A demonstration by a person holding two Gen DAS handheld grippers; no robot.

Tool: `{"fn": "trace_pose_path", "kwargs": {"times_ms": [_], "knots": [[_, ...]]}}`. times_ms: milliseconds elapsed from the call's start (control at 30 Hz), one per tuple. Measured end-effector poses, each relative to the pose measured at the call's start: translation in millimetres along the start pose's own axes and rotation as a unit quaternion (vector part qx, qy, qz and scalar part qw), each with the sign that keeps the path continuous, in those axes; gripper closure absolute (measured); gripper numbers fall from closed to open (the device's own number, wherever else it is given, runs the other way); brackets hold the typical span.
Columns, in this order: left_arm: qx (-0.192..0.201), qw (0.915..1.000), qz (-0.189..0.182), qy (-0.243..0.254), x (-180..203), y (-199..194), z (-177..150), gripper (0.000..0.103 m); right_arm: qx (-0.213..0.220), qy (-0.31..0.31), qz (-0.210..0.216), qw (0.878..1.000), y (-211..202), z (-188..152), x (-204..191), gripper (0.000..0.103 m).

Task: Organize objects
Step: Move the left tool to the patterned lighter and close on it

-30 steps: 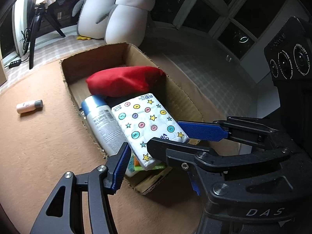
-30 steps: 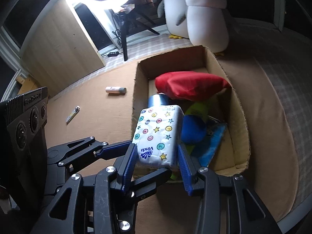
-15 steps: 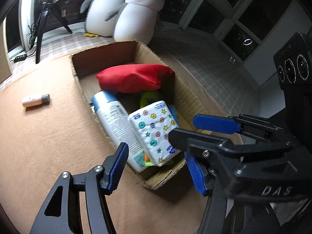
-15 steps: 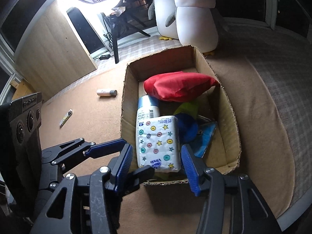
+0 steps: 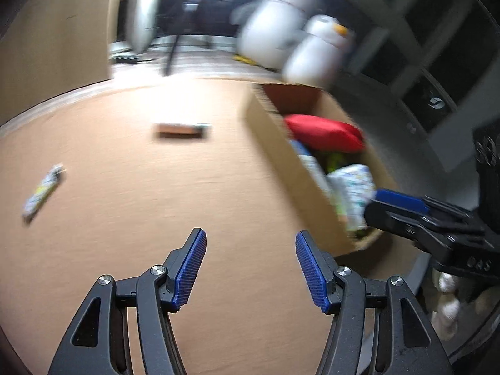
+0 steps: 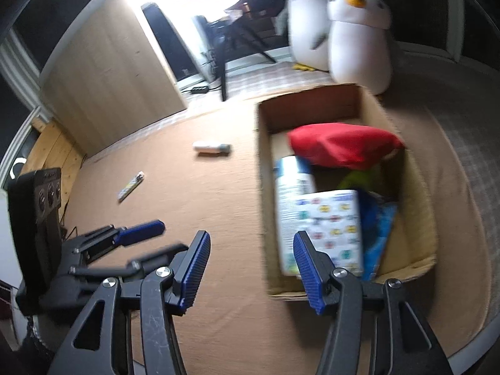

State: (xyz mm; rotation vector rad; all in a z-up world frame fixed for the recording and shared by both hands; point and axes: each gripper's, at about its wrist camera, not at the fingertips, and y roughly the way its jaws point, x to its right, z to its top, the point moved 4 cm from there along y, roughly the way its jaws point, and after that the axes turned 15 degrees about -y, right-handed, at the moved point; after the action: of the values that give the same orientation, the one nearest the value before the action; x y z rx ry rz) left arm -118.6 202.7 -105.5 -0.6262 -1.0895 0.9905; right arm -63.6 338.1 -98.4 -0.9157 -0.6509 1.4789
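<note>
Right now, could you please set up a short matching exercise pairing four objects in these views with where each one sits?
Things:
1. red pouch
2. star-patterned tissue pack
3. small white bottle
4. penguin plush

Places:
A. on the brown mat, outside the box
B. behind the cardboard box
C. at the near end inside the box
D. in the middle of the box, on top of other items

Pairs: 1-D, 2-C, 3-A, 4-B

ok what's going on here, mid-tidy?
Yes. A person with two handheld claws is clearing loose items into the cardboard box. The tissue pack already lies inside, beside a spray can and a red cushion. Both claws are empty: the right claw, by the box's near end, is opening; the left claw is open over bare mat. A small bottle and a thin stick-like packet lie outside the box.
</note>
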Motion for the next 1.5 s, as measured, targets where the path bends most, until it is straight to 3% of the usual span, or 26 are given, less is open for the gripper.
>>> {"fn": "trace_pose_path", "kwargs": {"times_ms": [300, 600, 1000, 1367, 1500], "knots": [[0.044, 0.9926, 0.072, -0.087, -132, -32, 52, 0.040, -0.011, -0.025, 0.027, 0.999, 23, 10, -56, 0.051], [0.041, 0.9872, 0.114, -0.104, -207, -15, 102, 0.040, -0.031, -0.032, 0.034, 0.998, 42, 10, -86, 0.052], [0.005, 0.9894, 0.121, -0.079, -217, 21, 114, 0.040, -0.043, -0.017, 0.019, 0.999, 41, -2, -72, 0.051], [-0.003, 0.9907, 0.132, -0.032, -198, 33, 93, 0.074, -0.049, -0.017, 0.021, 0.998, 47, -2, -67, 0.051], [0.001, 0.9913, 0.128, -0.030, -194, 30, 84, 0.078, -0.048, -0.022, 0.025, 0.998, 52, 4, -70, 0.051]]}}
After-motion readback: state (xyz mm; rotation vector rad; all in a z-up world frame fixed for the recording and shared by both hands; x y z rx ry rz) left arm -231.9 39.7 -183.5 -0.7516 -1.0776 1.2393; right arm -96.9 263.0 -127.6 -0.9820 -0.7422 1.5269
